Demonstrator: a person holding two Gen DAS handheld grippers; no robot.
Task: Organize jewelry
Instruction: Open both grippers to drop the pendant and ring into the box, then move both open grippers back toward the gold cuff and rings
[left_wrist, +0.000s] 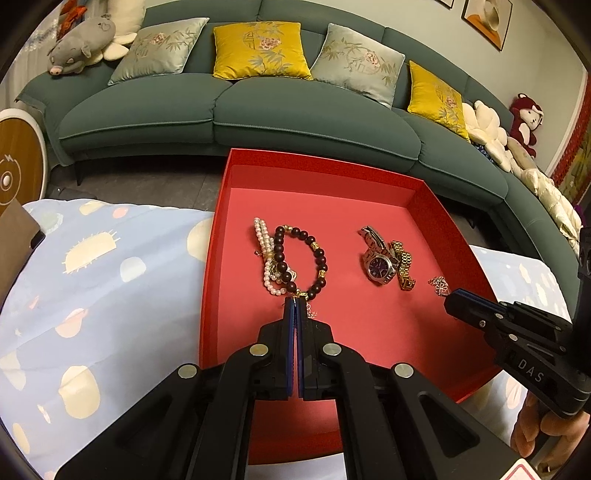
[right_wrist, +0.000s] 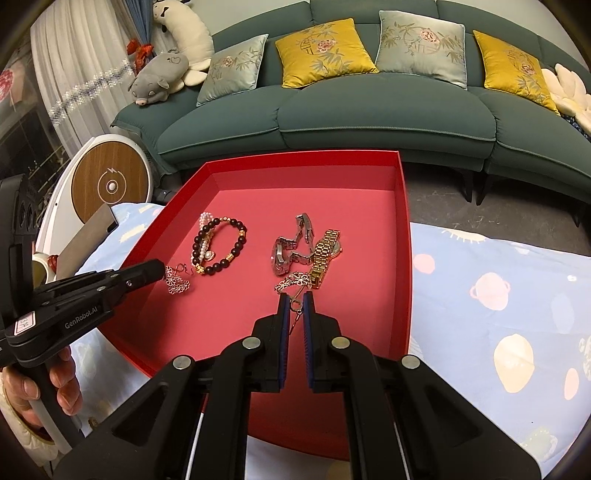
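L gripper (left_wrist: 295, 303) clenched on silver chain (right_wrist: 177, 282) end, R gripper (right_wrist: 296, 299) pinching other chain (right_wrist: 293, 281) by watches (left_wrist: 384, 264); all in red box (left_wrist: 218, 236) on bed (left_wrist: 92, 258).

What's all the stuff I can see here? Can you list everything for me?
Box: one, red, shallow and open, on the spotted cloth.
Bead bracelet: one, dark brown with gold beads, left in box.
Pearl strand: one, white, tangled with the bead bracelet.
Watches: two, silver and gold, touching, right in box.
Flower chains: two, silver, one at each gripper's tips.
Cloth: one, pale blue with spots, under the box.
Sofa: one, dark green, behind.
Cushions: four, two yellow, two grey-green.
Plush toys: several, on the sofa ends.
Left gripper: black, shut.
Right gripper: black, nearly closed on a chain.
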